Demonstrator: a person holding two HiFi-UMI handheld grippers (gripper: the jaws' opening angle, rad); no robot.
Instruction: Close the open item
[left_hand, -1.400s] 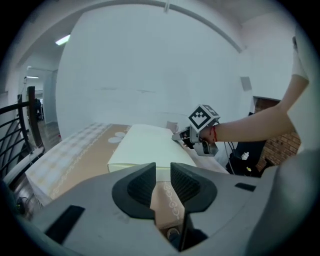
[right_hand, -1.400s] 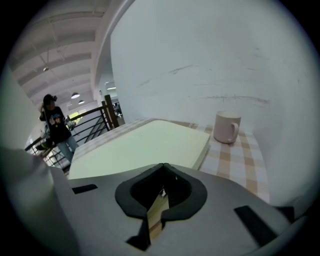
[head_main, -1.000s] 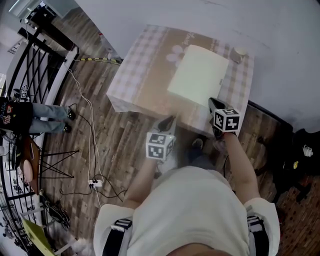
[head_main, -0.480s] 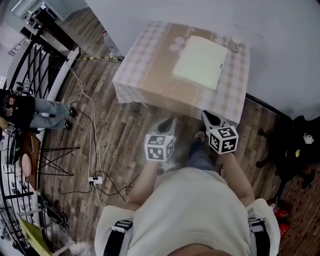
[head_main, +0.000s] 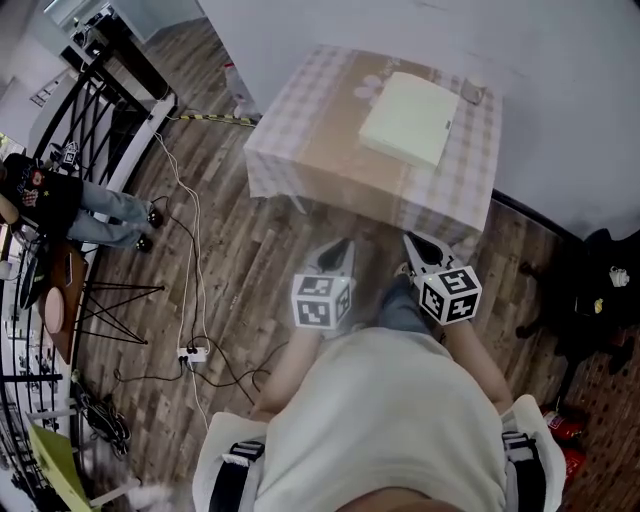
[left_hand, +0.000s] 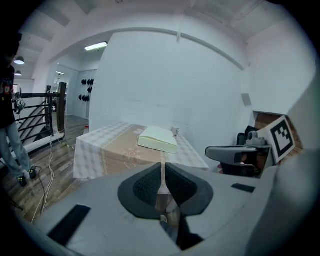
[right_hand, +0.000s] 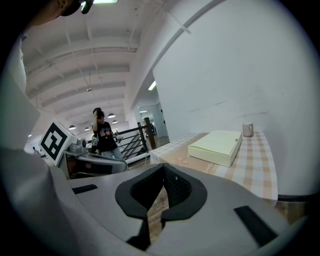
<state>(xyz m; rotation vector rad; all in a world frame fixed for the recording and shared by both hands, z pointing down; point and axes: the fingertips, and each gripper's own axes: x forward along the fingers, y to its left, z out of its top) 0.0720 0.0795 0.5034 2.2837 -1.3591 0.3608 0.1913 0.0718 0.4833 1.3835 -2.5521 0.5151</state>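
A flat pale yellow-green box (head_main: 410, 118) lies with its lid down on the table with the checked cloth (head_main: 310, 120). It also shows in the left gripper view (left_hand: 157, 138) and the right gripper view (right_hand: 217, 146). My left gripper (head_main: 335, 250) and right gripper (head_main: 418, 245) hang over the wooden floor in front of the table, well short of its near edge. Both point toward the table. The left gripper (left_hand: 162, 167) has its jaws together with nothing between them. The right gripper (right_hand: 162, 172) is likewise shut and empty.
A small cup (head_main: 472, 93) stands at the table's far right corner, beside the box. A person (head_main: 70, 205) stands at the left by a black railing (head_main: 60, 110). Cables (head_main: 185, 250) and a power strip (head_main: 193, 353) lie on the floor. A dark chair (head_main: 590, 300) is at the right.
Both grippers have drawn back from the table's near edge toward my body, and the table now looks smaller and farther off. The box has stayed closed and in place.
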